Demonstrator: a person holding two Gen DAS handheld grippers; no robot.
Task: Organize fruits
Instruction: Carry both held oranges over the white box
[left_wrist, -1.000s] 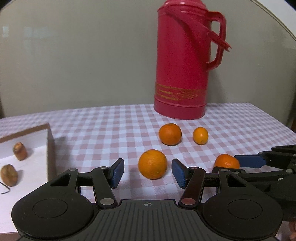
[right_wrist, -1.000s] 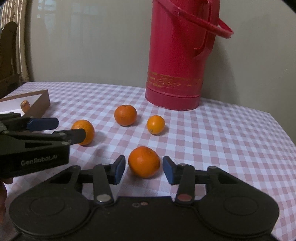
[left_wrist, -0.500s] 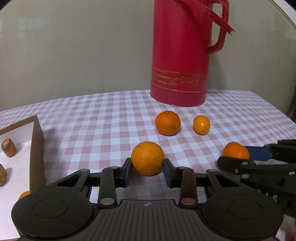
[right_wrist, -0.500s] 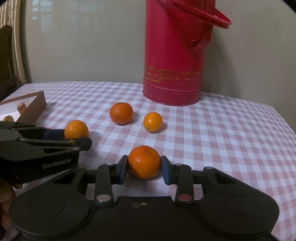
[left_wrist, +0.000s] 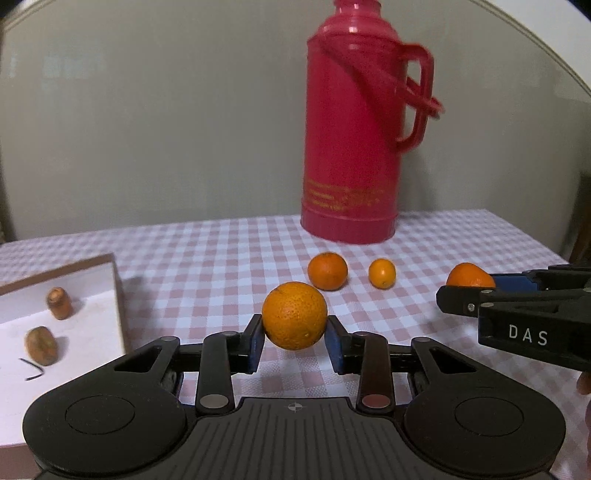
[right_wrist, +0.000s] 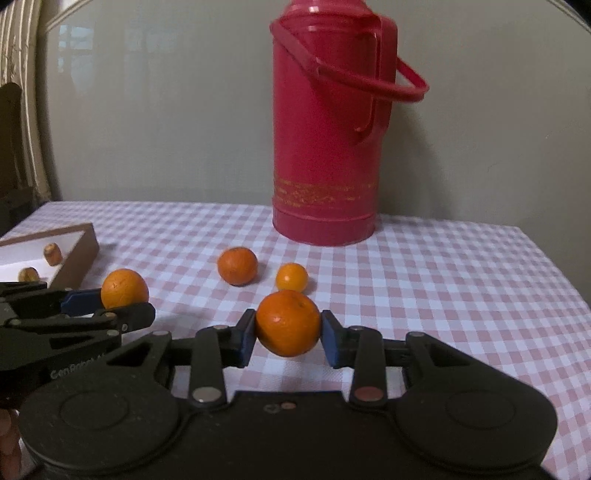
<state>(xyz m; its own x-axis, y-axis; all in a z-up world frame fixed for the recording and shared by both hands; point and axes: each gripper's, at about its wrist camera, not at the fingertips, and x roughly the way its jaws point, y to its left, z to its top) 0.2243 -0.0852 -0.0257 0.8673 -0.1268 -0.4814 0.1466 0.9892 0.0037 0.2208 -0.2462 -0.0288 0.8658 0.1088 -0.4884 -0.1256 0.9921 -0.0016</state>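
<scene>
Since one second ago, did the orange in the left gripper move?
Yes. The orange, clamped in the left gripper, now hangs lifted off the checked tablecloth, overlapping higher cloth squares than before.

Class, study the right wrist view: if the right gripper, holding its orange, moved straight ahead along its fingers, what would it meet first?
Probably the small orange on the checked cloth, just beyond the held orange in the right gripper. Farther back stands the red thermos. Depth and height are uncertain, so it might pass above.

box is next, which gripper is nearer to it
Left. The left gripper sits just right of the box; the right gripper is farther right, beyond the left one.
</scene>
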